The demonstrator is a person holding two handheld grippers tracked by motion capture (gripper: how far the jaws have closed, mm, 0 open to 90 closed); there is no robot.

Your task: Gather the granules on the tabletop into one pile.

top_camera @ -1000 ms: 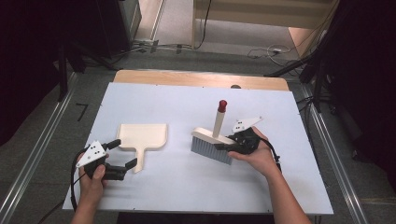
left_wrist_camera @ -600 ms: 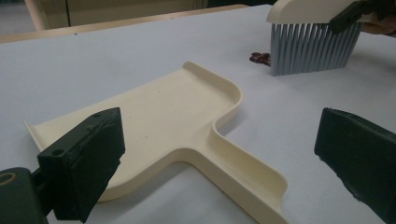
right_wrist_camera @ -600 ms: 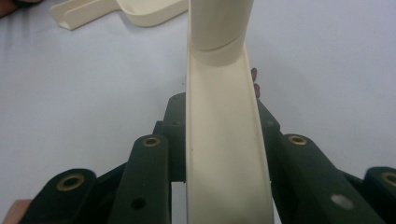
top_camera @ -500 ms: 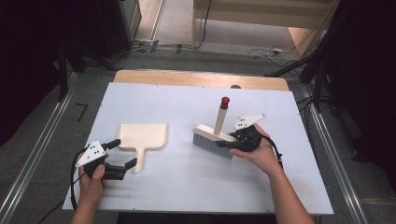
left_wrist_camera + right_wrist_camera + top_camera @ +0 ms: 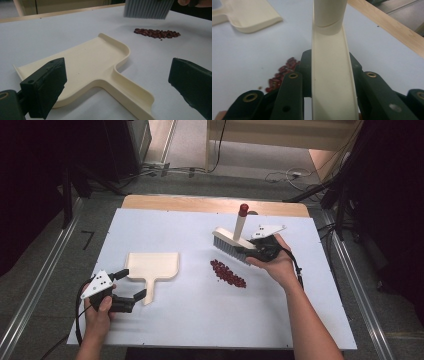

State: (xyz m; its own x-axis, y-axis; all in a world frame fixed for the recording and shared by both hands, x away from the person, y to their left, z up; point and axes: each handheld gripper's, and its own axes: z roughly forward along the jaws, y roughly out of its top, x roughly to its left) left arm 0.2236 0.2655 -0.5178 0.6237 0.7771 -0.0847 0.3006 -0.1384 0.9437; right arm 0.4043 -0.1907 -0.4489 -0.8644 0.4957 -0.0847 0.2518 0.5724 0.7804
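A brush (image 5: 234, 241) with a cream back, grey bristles and a red-tipped handle hangs tilted above the white table top, over its right half. My right gripper (image 5: 257, 251) is shut on the brush's back (image 5: 332, 82), and the handle (image 5: 329, 12) rises ahead of the jaws. A small heap of red beans (image 5: 228, 273) lies just in front of the bristles (image 5: 148, 8). The cream dustpan (image 5: 152, 266) lies flat at the left. My left gripper (image 5: 134, 282) stands open astride the dustpan's handle (image 5: 130, 92), its pads clear of it.
The white table top (image 5: 190, 325) ends in a wooden strip (image 5: 210, 202) along its far edge. Metal rails run down both sides, and cables lie on the floor beyond. Bare white surface stretches in front of the beans and the dustpan.
The right gripper has lifted the brush up and away toward the far side, uncovering the heap of red beans. The left gripper and the dustpan have stayed put.
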